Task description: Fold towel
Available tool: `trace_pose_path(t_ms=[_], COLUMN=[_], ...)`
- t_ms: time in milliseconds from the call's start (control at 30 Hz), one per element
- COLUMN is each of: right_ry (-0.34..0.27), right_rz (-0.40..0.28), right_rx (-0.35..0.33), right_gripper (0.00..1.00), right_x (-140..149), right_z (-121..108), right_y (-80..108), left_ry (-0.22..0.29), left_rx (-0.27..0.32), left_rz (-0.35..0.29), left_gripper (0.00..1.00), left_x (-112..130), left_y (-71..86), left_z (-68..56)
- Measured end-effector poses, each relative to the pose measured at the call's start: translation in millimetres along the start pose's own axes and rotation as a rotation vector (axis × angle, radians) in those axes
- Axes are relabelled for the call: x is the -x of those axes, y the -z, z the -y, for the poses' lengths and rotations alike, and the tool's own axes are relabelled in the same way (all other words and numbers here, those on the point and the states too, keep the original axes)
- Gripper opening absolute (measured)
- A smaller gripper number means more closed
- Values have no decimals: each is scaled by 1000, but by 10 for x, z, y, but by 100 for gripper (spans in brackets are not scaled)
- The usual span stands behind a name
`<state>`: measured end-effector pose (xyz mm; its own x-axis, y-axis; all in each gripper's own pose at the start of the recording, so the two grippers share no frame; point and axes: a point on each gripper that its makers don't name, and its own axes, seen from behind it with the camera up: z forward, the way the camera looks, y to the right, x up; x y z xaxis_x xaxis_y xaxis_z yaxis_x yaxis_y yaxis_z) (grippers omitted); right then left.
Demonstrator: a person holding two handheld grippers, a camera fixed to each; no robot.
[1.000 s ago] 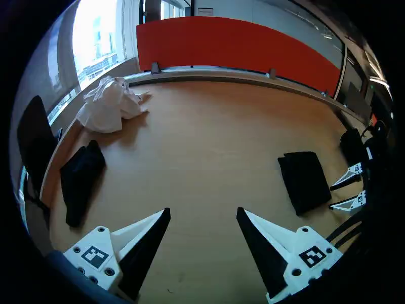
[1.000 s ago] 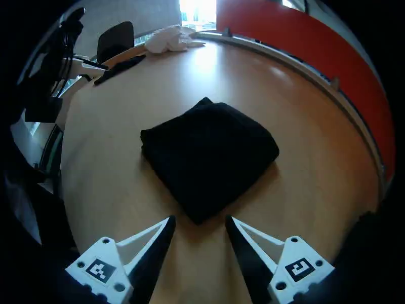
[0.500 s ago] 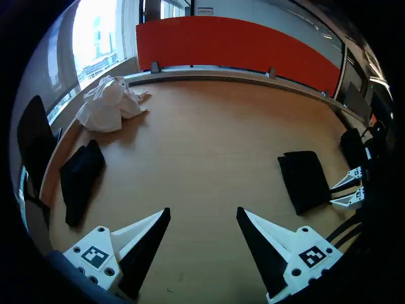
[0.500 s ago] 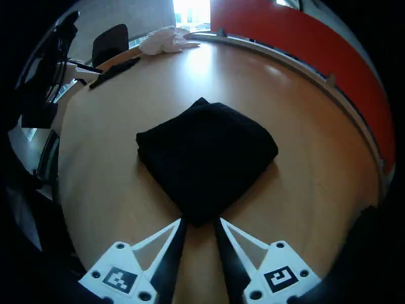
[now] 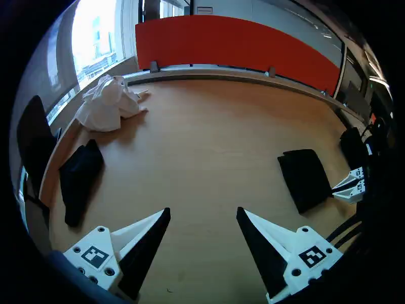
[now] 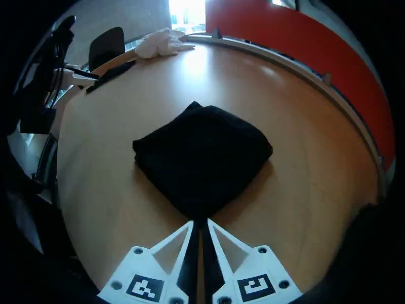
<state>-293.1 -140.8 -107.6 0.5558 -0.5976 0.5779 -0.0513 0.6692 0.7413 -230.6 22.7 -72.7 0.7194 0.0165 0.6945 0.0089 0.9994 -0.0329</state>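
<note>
Left gripper view: the left gripper (image 5: 202, 218) hangs with fingers spread and empty over the surface (image 5: 202, 131); the folded black towel (image 5: 304, 180) lies off to its right. Right gripper view: the right gripper (image 6: 200, 225) has its fingers clenched at the towel's near corner, seemingly pinching it; catch every layer there and move slowly so the fold holds.

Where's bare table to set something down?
Widest bare patch: table centre, between white cloth pile, black cloth, folded black towel and red divider. Also ahead of the open left gripper. Crowded: the window-side edge, and the towel's corner pinched by the right gripper.
</note>
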Motion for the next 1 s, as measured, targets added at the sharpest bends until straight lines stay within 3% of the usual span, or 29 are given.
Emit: trace_pose_path(t_ms=[233,500,1000], right_ry=[6,43,82], right_rz=[-42,-126,-324], right_rx=[4,9,10], right_gripper=[4,4,4], right_x=[-232,-774,-1889], right_z=[-14,-38,-80], right_y=[102,315,916], left_ry=[-1,2,-4], left_rx=[3,10,19], left_rz=[-3,-22,-46], left_gripper=[97,97,97], left_x=[-27,-118,-246], left_y=[-4,16,53], left_z=[2,-13,-47])
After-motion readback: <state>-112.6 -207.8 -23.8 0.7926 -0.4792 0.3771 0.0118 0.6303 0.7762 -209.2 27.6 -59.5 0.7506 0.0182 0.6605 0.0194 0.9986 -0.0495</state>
